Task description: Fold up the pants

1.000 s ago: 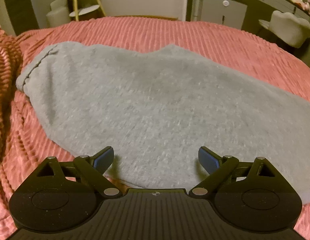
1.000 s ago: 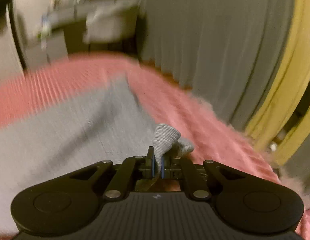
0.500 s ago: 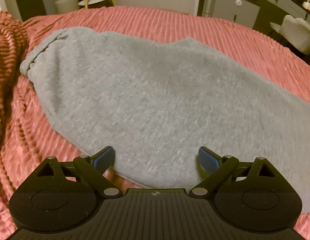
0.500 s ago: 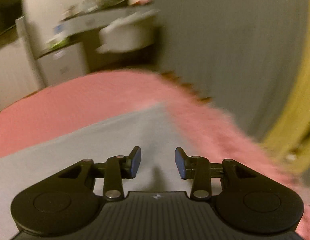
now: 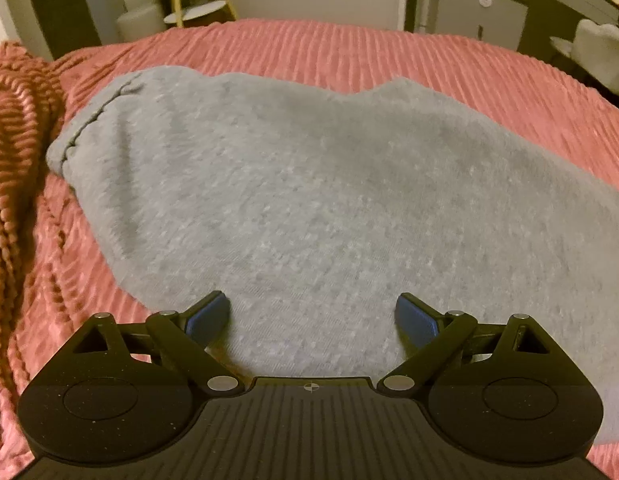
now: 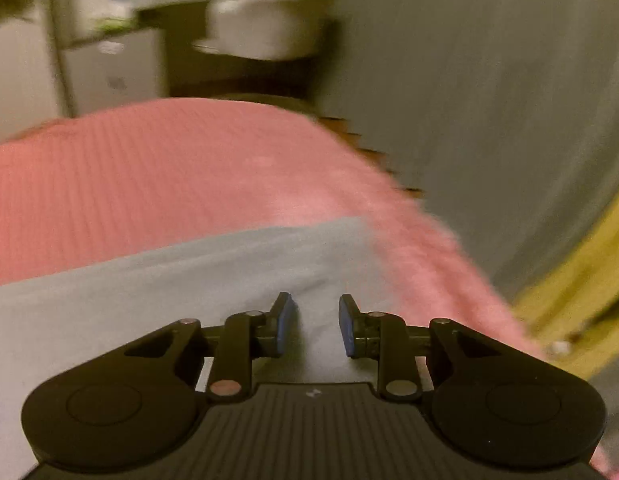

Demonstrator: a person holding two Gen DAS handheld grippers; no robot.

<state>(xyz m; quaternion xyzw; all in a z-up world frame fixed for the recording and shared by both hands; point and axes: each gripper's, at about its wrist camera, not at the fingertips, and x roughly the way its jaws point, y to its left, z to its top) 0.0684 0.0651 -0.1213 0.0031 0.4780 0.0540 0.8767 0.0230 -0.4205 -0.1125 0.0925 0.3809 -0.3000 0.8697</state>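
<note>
Grey pants (image 5: pixel 309 200) lie spread flat on a pink ribbed bedspread (image 5: pixel 349 52), the gathered waistband at the left in the left wrist view. My left gripper (image 5: pixel 312 318) hovers over the near edge of the cloth, jaws wide open and empty. In the blurred right wrist view the other end of the pants (image 6: pixel 169 288) lies flat near the bed's right edge. My right gripper (image 6: pixel 314 322) is above that end, jaws a little apart with nothing between them.
A rumpled brown-pink blanket (image 5: pixel 13 152) bunches at the left. Beyond the bed stand a round side table (image 5: pixel 197 12), a white cabinet (image 5: pixel 477 12) and a pale chair (image 5: pixel 601 52). A grey curtain (image 6: pixel 489 100) and a yellow one (image 6: pixel 581 292) hang by the bed's right edge.
My right gripper let go of the pinched grey cloth, which now lies flat, and it swung away over the pants. The left gripper stayed open and barely moved.
</note>
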